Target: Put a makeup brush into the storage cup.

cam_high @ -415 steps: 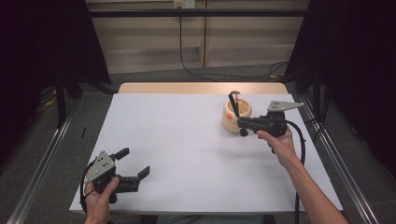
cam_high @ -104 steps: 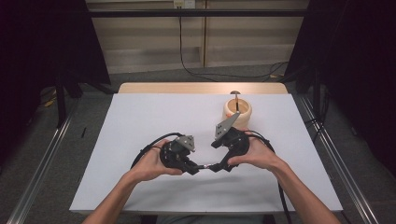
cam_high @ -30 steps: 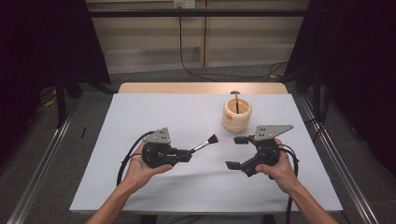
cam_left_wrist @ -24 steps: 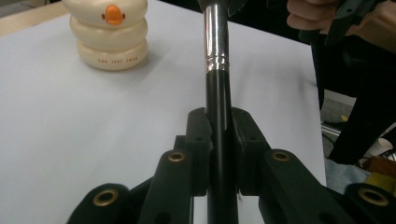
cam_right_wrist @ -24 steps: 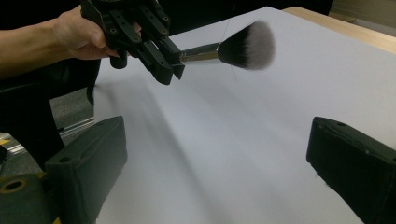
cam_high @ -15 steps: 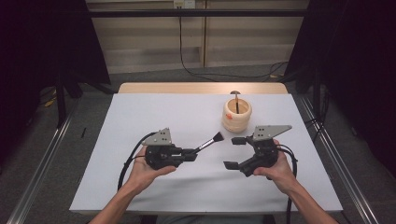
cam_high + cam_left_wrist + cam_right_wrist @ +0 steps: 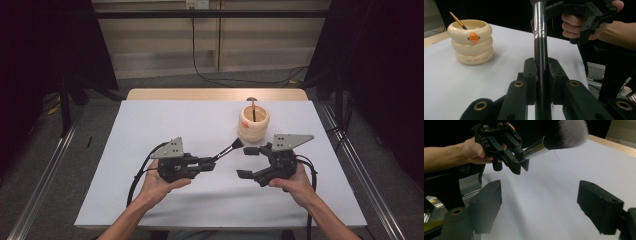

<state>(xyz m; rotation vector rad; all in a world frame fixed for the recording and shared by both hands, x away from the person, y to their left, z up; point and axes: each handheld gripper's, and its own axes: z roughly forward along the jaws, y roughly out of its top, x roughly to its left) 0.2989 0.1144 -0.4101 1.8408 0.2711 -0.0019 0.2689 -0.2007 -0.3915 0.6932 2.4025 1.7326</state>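
Since a second ago the makeup brush [image 7: 226, 150] in the left claw [image 7: 207, 165] has swung its bristles up toward the ringed cream holder [image 7: 253, 124], and the right claw [image 7: 246, 161] has just been closing a little with nothing between its jaws. The left claw stays clenched on the brush handle. The holder stands just beyond the bristles on the white surface [image 7: 150, 125], so insertion looks next.
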